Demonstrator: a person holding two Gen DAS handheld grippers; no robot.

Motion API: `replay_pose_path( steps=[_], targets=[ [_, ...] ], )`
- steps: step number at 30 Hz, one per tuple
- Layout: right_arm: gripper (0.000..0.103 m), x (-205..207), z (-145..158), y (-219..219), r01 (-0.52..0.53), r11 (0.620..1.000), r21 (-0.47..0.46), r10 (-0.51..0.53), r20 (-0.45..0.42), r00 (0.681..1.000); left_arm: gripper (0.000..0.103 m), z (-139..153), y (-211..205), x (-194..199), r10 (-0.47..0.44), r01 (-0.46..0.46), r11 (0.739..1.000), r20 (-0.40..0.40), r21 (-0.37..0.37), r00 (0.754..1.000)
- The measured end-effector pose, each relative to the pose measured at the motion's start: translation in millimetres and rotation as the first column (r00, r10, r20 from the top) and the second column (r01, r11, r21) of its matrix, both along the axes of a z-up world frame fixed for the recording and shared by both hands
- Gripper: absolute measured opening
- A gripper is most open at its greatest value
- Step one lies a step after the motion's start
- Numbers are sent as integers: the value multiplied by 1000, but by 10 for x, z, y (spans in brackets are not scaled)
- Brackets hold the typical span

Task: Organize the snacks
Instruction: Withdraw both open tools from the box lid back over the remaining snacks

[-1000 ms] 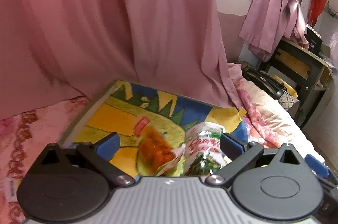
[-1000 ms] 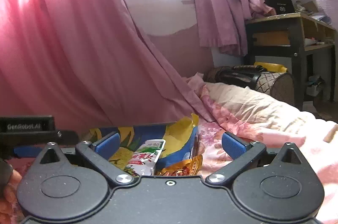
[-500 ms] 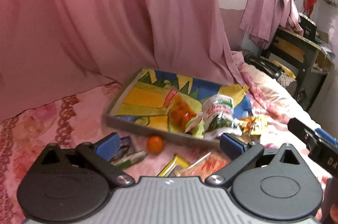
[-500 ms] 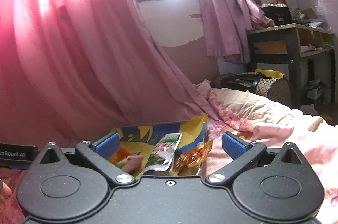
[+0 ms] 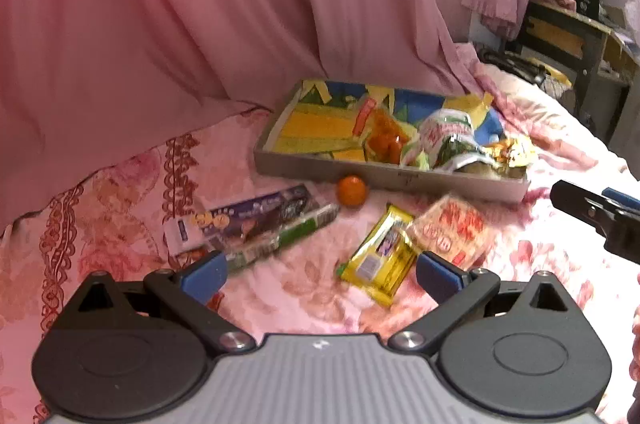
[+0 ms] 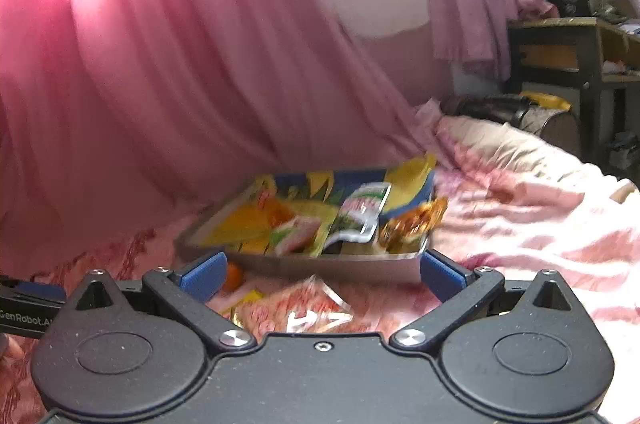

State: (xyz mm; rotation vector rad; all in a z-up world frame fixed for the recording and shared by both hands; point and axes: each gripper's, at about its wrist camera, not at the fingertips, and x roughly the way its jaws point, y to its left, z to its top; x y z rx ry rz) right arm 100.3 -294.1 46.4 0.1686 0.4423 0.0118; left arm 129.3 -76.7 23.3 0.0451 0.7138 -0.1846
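Partly hidden: orange ball (image 6: 233,276) behind right hand-held gripper (image 6: 322,274) finger

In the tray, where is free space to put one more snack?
The tray is bare in its left half, left of the orange packet. Its right end is crowded: the green-and-white packet and the gold wrapper pile there.

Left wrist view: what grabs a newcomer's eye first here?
The shallow grey tray with a bright yellow-and-blue liner sits on the pink floral bedspread, with several snack packets in its right half. In front of it lie a small round orange and a shiny yellow wrapper.
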Motion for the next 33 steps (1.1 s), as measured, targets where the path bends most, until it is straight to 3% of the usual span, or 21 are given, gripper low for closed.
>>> replay_pose_path(
  steps=[17, 33],
  targets=[
    [102, 70, -319, 138, -52, 999, 16, 54, -224, 973, 103, -316, 100, -53, -37, 40, 996, -42, 74, 998],
    [102, 203, -509, 290, -110, 994, -8, 102, -320, 942, 103, -512, 199, 77, -129, 132, 987, -31, 91, 991]
  ],
)
